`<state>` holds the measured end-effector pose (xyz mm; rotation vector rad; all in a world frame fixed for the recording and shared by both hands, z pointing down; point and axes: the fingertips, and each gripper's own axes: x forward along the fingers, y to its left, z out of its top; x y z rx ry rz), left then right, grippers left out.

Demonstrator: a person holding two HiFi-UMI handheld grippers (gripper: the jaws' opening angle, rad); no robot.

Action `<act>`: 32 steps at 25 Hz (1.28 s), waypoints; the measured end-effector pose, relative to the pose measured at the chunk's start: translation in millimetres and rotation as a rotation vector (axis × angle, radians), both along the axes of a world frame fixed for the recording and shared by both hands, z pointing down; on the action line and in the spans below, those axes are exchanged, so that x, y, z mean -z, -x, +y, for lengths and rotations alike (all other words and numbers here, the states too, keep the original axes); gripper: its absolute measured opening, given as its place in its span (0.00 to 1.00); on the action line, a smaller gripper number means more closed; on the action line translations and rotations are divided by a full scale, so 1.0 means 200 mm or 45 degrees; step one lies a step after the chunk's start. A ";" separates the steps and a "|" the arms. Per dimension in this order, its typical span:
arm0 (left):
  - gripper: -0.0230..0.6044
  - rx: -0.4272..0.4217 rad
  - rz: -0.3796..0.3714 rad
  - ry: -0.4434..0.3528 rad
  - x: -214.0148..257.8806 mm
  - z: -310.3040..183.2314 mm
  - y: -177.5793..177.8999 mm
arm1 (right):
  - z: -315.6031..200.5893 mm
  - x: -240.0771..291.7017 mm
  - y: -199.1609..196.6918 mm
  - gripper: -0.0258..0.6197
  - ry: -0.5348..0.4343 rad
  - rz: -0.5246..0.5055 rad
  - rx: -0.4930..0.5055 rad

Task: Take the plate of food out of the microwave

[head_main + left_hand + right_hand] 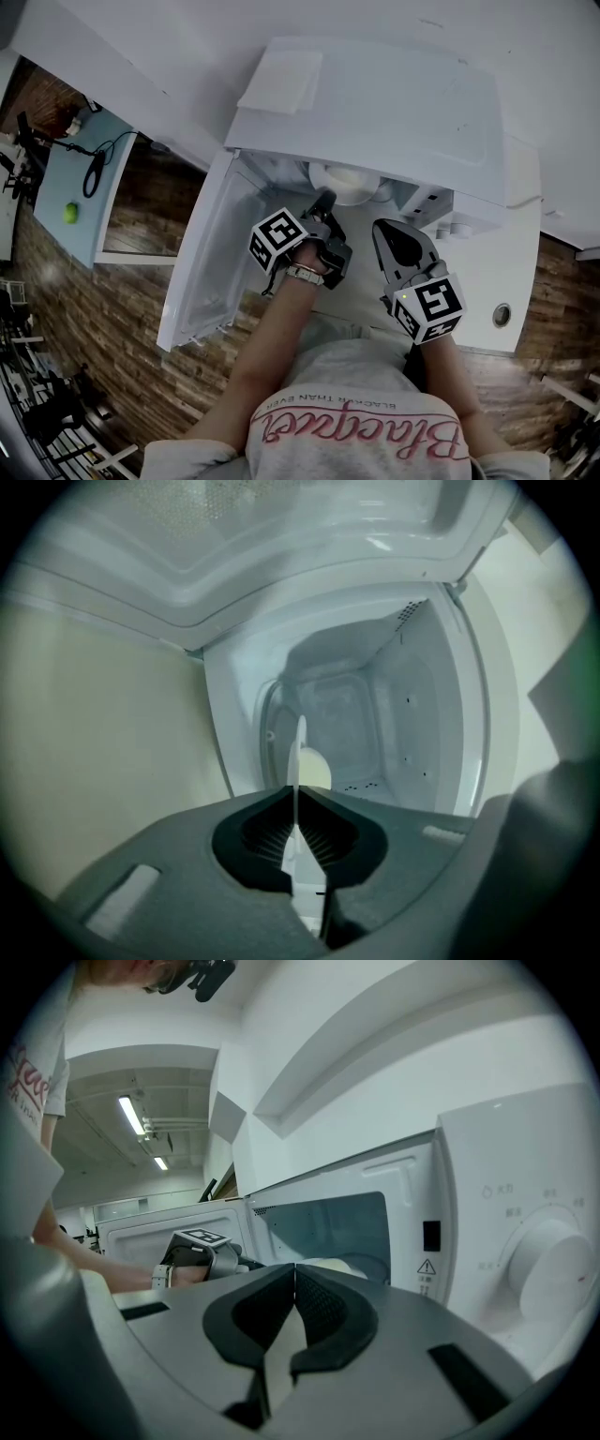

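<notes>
Presently, the grasp step: my left gripper (323, 200) reaches into the open microwave (375, 103), its jaws clenched on the near rim of the plate (367, 191). The plate sits inside the cavity with pale food (316, 771) on it. My right gripper (386, 232) hangs outside, jaws closed on nothing. Next, I judge, draw the plate straight out, level, clear of the door (202, 272).
</notes>
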<state>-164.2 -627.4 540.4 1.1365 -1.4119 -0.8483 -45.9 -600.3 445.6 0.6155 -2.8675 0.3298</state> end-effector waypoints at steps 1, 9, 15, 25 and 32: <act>0.07 0.004 0.005 -0.011 0.00 0.01 0.00 | 0.01 0.00 0.00 0.06 -0.002 -0.001 0.000; 0.07 0.020 0.046 -0.070 -0.02 0.06 -0.03 | 0.07 0.03 -0.02 0.06 -0.019 -0.002 -0.001; 0.07 0.024 0.058 -0.093 -0.02 0.10 -0.04 | 0.12 0.06 -0.04 0.06 -0.027 -0.010 -0.015; 0.07 0.001 0.085 -0.138 0.01 0.19 -0.08 | 0.23 0.05 -0.06 0.06 -0.019 0.009 -0.032; 0.07 -0.021 0.088 -0.173 0.03 0.24 -0.11 | 0.29 0.02 -0.06 0.06 -0.010 0.014 -0.036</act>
